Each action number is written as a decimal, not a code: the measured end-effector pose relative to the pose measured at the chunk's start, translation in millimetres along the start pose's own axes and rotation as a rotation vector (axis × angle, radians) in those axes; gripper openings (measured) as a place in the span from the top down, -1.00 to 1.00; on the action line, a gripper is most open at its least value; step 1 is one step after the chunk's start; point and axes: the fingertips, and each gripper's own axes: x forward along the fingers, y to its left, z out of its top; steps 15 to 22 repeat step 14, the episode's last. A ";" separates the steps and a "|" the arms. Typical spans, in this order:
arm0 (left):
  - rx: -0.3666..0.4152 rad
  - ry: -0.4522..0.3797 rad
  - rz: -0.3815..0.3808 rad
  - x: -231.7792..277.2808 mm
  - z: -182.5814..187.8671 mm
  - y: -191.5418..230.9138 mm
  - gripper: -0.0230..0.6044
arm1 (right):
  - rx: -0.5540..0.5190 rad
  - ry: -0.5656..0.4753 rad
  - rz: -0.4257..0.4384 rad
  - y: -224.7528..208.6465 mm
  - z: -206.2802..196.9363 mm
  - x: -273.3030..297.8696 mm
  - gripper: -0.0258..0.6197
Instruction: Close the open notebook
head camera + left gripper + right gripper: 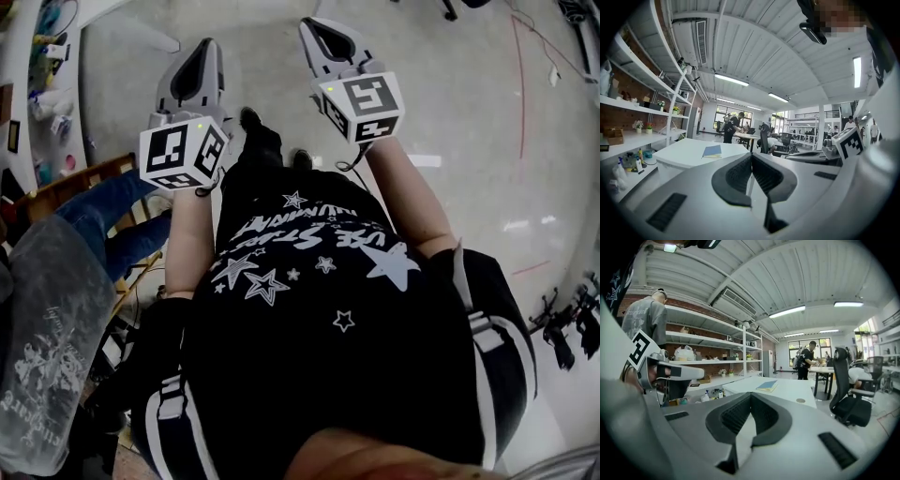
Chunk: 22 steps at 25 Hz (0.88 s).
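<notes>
A blue-covered notebook [712, 151] lies flat and closed on a white table [689, 154] some way ahead of me; the right gripper view also shows the notebook [767, 386] on that table [787, 391]. In the head view the table and notebook are out of sight. My left gripper [208, 47] and right gripper [315, 25] are held out side by side over the bare floor, well short of the table. The left gripper [751, 157] has its dark pads meeting, nothing between them. The right gripper [751, 397] is shut and empty too.
White wall shelves [633, 105] with plants, boxes and bottles run along the left. A black office chair [848, 394] stands right of the table. People work at desks [733, 129] farther back. A person in a grey shirt [47, 319] is close at my left.
</notes>
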 end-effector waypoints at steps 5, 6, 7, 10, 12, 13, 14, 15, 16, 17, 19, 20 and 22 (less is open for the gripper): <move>0.009 -0.013 0.003 -28.0 -1.2 -32.2 0.89 | -0.015 -0.027 0.023 12.3 2.2 -35.6 0.89; 0.009 -0.015 0.003 -33.0 -2.1 -35.7 0.89 | -0.017 -0.031 0.023 15.4 2.4 -40.3 0.90; 0.009 -0.017 0.002 -38.0 -3.2 -38.8 0.89 | -0.019 -0.035 0.024 19.0 2.5 -44.6 0.89; 0.011 -0.014 -0.004 -50.4 -8.9 -48.2 0.89 | -0.025 -0.043 0.034 29.1 0.1 -56.1 0.90; 0.011 -0.011 -0.009 -54.8 -12.7 -54.8 0.89 | -0.026 -0.041 0.039 32.2 -3.8 -61.8 0.89; 0.010 -0.011 -0.012 -56.4 -14.1 -58.1 0.89 | -0.025 -0.039 0.040 33.1 -5.9 -64.3 0.90; 0.009 -0.010 -0.016 -57.8 -15.4 -61.5 0.89 | -0.025 -0.037 0.041 33.9 -8.1 -66.8 0.89; 0.009 -0.010 -0.016 -57.8 -15.4 -61.5 0.89 | -0.025 -0.037 0.041 33.9 -8.1 -66.8 0.89; 0.009 -0.010 -0.016 -57.8 -15.4 -61.5 0.89 | -0.025 -0.037 0.041 33.9 -8.1 -66.8 0.89; 0.009 -0.010 -0.016 -57.8 -15.4 -61.5 0.89 | -0.025 -0.037 0.041 33.9 -8.1 -66.8 0.89; 0.009 -0.010 -0.016 -57.8 -15.4 -61.5 0.89 | -0.025 -0.037 0.041 33.9 -8.1 -66.8 0.89; 0.009 -0.010 -0.016 -57.8 -15.4 -61.5 0.89 | -0.025 -0.037 0.041 33.9 -8.1 -66.8 0.89; 0.009 -0.010 -0.016 -57.8 -15.4 -61.5 0.89 | -0.025 -0.037 0.041 33.9 -8.1 -66.8 0.89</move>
